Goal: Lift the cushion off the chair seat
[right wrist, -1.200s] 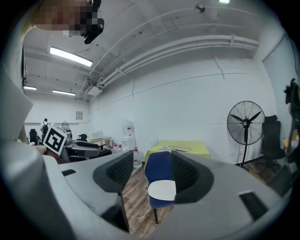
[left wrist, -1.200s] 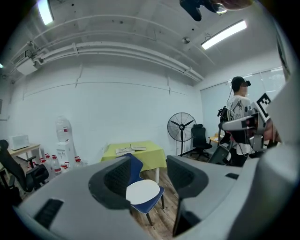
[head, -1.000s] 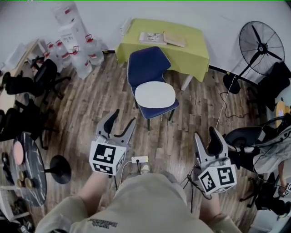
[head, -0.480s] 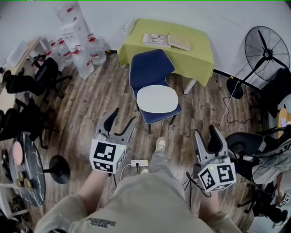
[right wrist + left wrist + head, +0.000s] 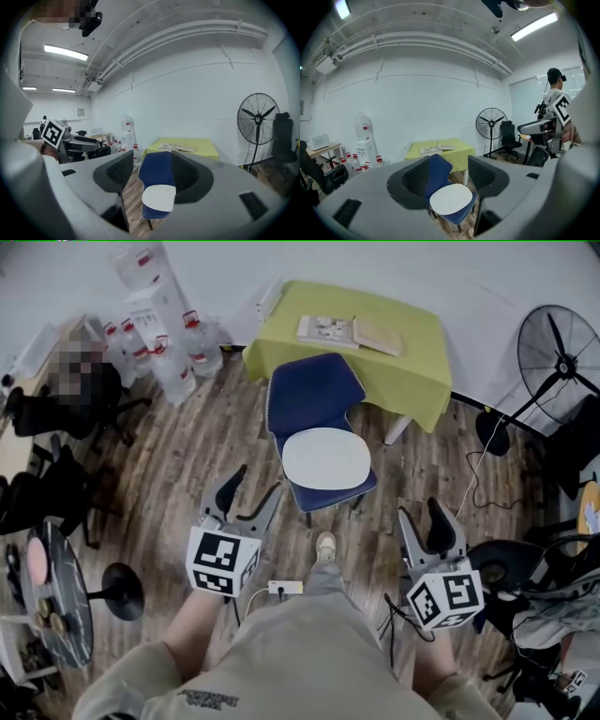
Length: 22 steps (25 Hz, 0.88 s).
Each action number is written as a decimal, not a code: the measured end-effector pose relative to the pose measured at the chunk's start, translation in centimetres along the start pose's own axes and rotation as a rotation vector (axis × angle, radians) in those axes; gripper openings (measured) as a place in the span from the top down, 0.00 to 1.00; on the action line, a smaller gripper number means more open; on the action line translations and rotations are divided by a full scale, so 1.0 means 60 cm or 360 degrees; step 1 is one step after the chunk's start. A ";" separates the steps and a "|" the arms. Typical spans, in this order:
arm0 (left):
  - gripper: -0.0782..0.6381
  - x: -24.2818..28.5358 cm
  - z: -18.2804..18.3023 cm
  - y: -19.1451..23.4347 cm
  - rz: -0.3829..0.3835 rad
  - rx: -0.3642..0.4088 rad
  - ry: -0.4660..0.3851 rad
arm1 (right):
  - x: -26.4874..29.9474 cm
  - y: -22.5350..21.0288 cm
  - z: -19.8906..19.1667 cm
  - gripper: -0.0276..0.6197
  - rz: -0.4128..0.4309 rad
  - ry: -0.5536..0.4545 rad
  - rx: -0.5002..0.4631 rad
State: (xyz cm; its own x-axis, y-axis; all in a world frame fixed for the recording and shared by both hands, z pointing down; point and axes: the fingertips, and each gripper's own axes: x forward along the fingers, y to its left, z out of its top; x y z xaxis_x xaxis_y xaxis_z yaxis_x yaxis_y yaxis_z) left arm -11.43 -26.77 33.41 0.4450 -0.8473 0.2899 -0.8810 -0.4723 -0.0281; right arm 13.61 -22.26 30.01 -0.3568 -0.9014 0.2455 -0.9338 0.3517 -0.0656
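Note:
A white oval cushion [image 5: 326,457] lies flat on the seat of a blue chair [image 5: 309,390] ahead of me on the wood floor. My left gripper [image 5: 255,482] hangs short of the chair's front left, open and empty. My right gripper [image 5: 420,512] is to the chair's front right, also open and empty. Neither touches the chair. In the left gripper view the cushion [image 5: 451,198] shows between and beyond the open left gripper [image 5: 449,174]. In the right gripper view the cushion [image 5: 158,197] and chair [image 5: 157,171] sit beyond the open right gripper [image 5: 151,173].
A yellow-green table [image 5: 384,362] with books stands right behind the chair. Water bottles [image 5: 164,348] stand at the back left, a standing fan [image 5: 562,348] at the right. Black office chairs [image 5: 56,427] and a round table [image 5: 56,587] line the left. A power strip [image 5: 286,588] lies by my foot [image 5: 325,545].
I have stepped toward the chair: chair and cushion have slid nearer in the head view, and my foot has come forward. Both grippers have moved ahead with me, jaws unchanged.

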 end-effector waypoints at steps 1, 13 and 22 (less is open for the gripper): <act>0.54 0.014 0.002 0.003 0.0002 -0.0006 0.0002 | 0.014 -0.007 0.000 0.57 0.0006 0.0007 0.0004; 0.53 0.274 -0.003 0.056 0.0079 -0.0057 0.0213 | 0.267 -0.168 -0.034 0.57 0.0144 0.0194 0.0113; 0.53 0.472 -0.048 0.080 0.0094 -0.0112 0.0457 | 0.471 -0.303 -0.099 0.57 0.0222 0.0367 0.0242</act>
State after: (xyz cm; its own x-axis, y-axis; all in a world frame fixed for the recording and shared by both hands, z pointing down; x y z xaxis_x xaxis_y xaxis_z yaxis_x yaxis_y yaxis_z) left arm -3.53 -52.35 44.25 0.3378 -0.7649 0.5485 -0.9174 -0.3978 0.0103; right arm 20.64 -52.64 43.90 -0.4822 -0.7599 0.4359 -0.8759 0.4103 -0.2538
